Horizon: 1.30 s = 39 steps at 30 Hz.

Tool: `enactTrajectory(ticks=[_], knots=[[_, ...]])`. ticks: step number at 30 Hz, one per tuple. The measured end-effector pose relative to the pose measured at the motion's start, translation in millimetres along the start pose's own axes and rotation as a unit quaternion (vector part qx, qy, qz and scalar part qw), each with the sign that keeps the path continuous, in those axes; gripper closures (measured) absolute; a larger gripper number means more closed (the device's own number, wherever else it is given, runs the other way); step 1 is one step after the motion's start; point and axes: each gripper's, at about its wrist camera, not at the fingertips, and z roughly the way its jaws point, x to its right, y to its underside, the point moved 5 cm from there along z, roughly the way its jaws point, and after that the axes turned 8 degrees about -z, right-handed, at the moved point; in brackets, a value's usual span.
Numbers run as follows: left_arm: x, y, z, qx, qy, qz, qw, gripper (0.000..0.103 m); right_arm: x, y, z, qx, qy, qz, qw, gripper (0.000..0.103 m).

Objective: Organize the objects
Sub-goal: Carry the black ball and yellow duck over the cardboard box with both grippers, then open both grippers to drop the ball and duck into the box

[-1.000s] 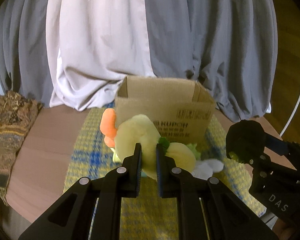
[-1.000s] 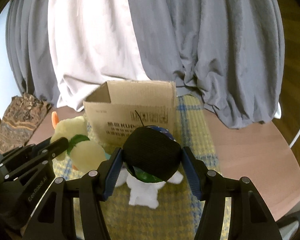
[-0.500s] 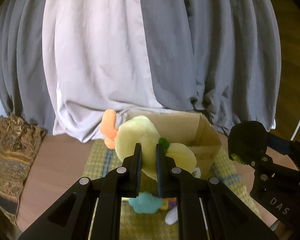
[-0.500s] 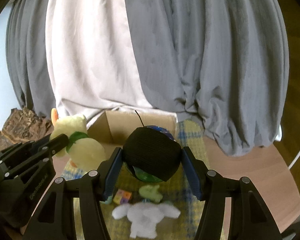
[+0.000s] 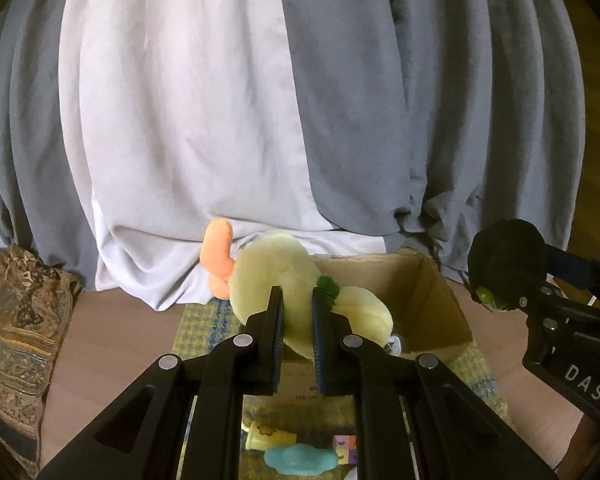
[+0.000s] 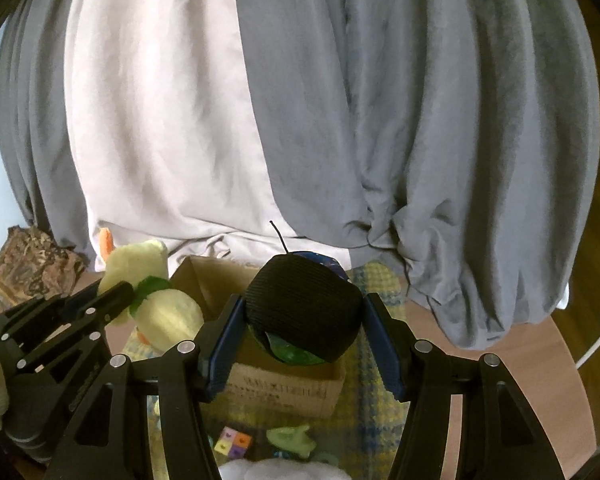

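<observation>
My left gripper (image 5: 297,312) is shut on a yellow plush duck (image 5: 272,276) with an orange beak and green collar, held above the near left part of an open cardboard box (image 5: 428,304). The duck also shows in the right wrist view (image 6: 160,308). My right gripper (image 6: 302,320) is shut on a black mesh ball (image 6: 304,308) with green underneath, held over the box (image 6: 292,388). The ball and right gripper show at right in the left wrist view (image 5: 508,264).
The box stands on a yellow-blue checked mat (image 6: 368,400) on a brown table (image 5: 112,344). Below lie a light blue toy (image 5: 300,460), a small yellow bottle (image 5: 268,438), coloured cubes (image 6: 232,444), a green toy (image 6: 292,440) and a white plush (image 6: 268,470). Curtains hang behind; a patterned cloth (image 5: 16,320) is left.
Both grippers have risen with their loads and moved forward over the box; its inside now shows, and small toys on the mat have come into view below.
</observation>
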Motion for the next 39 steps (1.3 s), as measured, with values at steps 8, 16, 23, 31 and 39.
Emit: enactTrajectory(ticks=[8,16,23,31,39], knots=[[-1,-12,24,-0.008,0.005,0.005,0.9999,0.089,-2,-10,33,-0.023,-0.005,0.001,1.000,0.043],[-2,-13,46,-0.029,0.010,0.007,0.9995,0.088,-3,-14,58,-0.044,-0.016,0.003,0.999,0.042],[-6,-11,47,-0.032,-0.012,0.009,0.9994,0.062,4,-19,53,-0.031,-0.006,0.013,0.999,0.026],[-10,-13,33,-0.013,-0.036,0.005,0.9993,0.028,5,-14,46,-0.033,-0.001,0.020,0.999,0.014],[-17,-2,21,-0.011,-0.057,-0.001,0.9983,0.020,7,1,35,-0.039,0.006,0.027,0.999,0.012]])
